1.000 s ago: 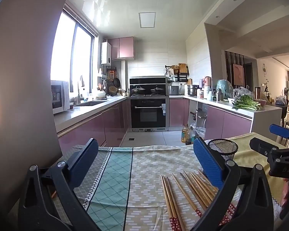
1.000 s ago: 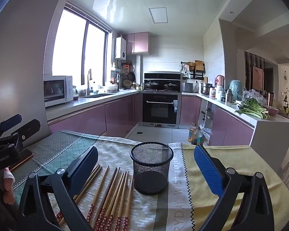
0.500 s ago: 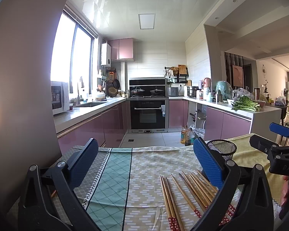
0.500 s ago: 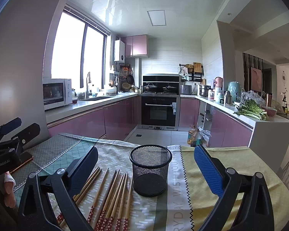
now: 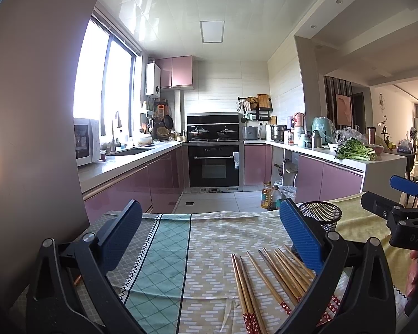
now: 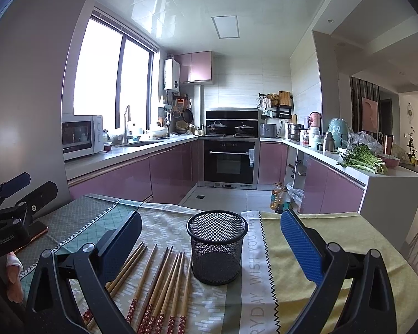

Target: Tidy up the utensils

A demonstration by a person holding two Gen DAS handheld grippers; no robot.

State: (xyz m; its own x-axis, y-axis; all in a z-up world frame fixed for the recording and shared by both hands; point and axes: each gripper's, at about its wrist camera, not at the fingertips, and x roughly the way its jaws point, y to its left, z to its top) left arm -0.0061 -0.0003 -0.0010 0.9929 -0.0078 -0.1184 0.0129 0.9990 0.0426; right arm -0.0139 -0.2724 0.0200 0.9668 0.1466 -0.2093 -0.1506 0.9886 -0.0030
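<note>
Blown-out window (image 5: 103,83) glare, seemingly daylight

A white microwave (image 6: 82,137) sat on the pale kitchen counter beside the window. A black built-in oven (image 6: 229,164) stood between pink glossy cabinets (image 6: 170,172). Leafy green vegetables (image 6: 362,161) lay on the right counter, and two oil bottles (image 6: 280,197) stood on the tiled floor.
</note>
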